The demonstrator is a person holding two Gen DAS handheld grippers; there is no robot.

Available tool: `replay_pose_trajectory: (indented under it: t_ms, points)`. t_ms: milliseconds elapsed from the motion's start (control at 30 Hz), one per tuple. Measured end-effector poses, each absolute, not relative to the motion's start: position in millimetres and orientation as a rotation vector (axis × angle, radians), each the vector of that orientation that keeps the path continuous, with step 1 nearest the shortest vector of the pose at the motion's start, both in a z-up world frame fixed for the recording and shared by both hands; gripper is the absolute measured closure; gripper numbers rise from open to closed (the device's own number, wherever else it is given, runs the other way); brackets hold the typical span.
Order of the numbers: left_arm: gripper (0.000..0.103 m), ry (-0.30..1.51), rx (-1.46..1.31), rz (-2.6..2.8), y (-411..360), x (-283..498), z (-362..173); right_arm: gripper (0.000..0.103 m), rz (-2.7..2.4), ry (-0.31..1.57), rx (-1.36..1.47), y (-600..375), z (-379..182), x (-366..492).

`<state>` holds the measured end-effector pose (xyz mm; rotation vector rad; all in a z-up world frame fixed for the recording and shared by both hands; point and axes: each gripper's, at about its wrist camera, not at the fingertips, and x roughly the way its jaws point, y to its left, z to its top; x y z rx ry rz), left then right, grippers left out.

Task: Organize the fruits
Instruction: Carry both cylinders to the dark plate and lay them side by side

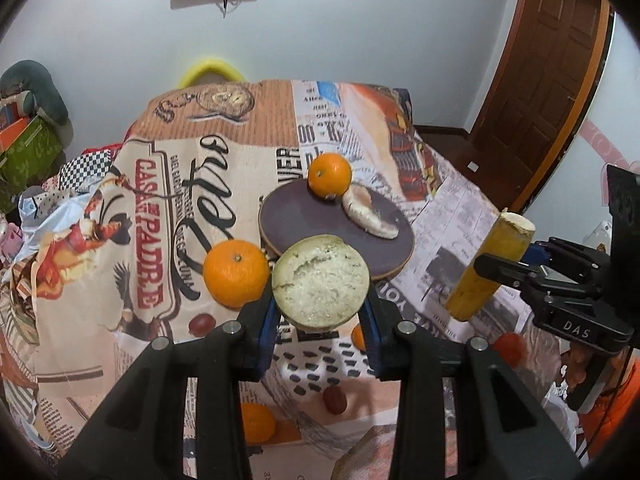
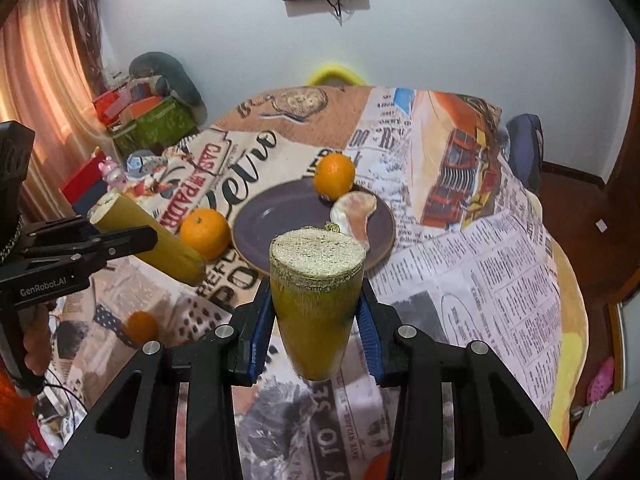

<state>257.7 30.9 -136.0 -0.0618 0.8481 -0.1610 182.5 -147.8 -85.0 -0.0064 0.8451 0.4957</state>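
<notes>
We judge the sorting to be partway through. On the dark plate (image 1: 304, 216) at the far middle of the table there already sit one orange (image 1: 330, 174) at its far rim and a pale peeled fruit piece (image 1: 370, 216) just right of it, the two touching or nearly so. A second orange (image 1: 236, 268) lies on the printed tablecloth (image 1: 168, 184) just off the plate's near-left rim, so it is not yet put away. Nearer to us, small orange fruits (image 1: 258, 422) and dark red ones (image 1: 200, 323) are scattered on the cloth, though some may be printed pattern and we cannot tell for sure. Both tongs are busy. Our left gripper (image 1: 320, 322) is drawn in narrow with its blue pads against the sides of a yellow-green cut banana piece (image 1: 320, 280), whose pale cut face turns toward the camera, held clear above the table. Our right gripper (image 2: 318, 334) is likewise narrow, clamped on a second banana piece (image 2: 316, 304) standing upright between the pads, near the plate's near edge. We reckon both pieces go to the plate next, then the loose orange.
</notes>
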Motion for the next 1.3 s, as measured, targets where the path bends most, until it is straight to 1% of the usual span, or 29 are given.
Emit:
replay_pose_trajectory:
  t_ms: [167,367,667,1000,1300]
  points:
    - [0.066,0.833,-0.056,-0.169,26.0,268.0,-129.7,0.067,0.501,0.815,-0.014,-142.2,-77.3,190.3]
    - [0.066,0.839,-0.046,-0.181,20.3,285.1,-135.3,0.067,0.508,0.806,-0.013,-136.8,-79.1,207.9]
    - [0.066,0.907,-0.052,-0.250,11.9,321.7,-162.2,0.067,0.516,0.849,-0.022,-129.9,-98.4,238.3]
    - [0.066,0.900,-0.075,-0.242,13.5,354.1,-170.2,0.067,0.531,0.870,-0.027,-114.6,-109.6,265.1]
    - [0.067,0.919,-0.099,-0.201,21.2,382.2,-182.9,0.067,0.539,0.929,0.006,-105.6,-124.9,294.0]
